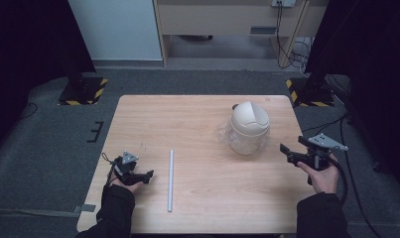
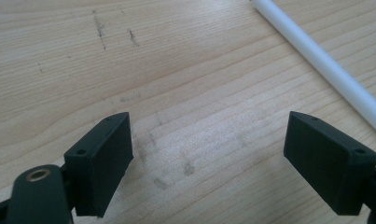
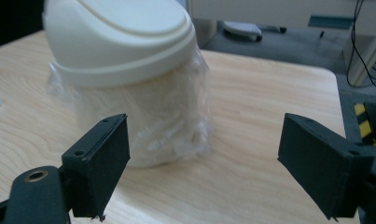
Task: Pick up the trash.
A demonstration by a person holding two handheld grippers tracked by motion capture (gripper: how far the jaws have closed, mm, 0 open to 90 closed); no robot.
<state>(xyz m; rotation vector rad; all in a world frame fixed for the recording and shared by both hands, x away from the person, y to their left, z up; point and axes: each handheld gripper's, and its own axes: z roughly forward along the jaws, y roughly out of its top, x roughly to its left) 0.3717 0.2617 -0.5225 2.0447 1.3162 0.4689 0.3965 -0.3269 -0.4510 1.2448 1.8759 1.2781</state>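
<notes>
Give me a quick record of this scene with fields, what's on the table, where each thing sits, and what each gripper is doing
surface: wooden table
bin: small cream bin with a domed swing lid and a clear plastic liner, upright, right of centre
tube: thin white tube lying flat, left of centre, running front to back
left gripper: open, holds nothing, low by the table's left edge, tube to its right
right gripper: open, holds nothing, at the table's right edge, pointing toward the bin
contact: neither gripper touches anything

The left gripper sits low at the lower left of the high view, jaws spread wide. The right gripper is at the right edge, raised in the right hand, jaws also wide apart.
</notes>
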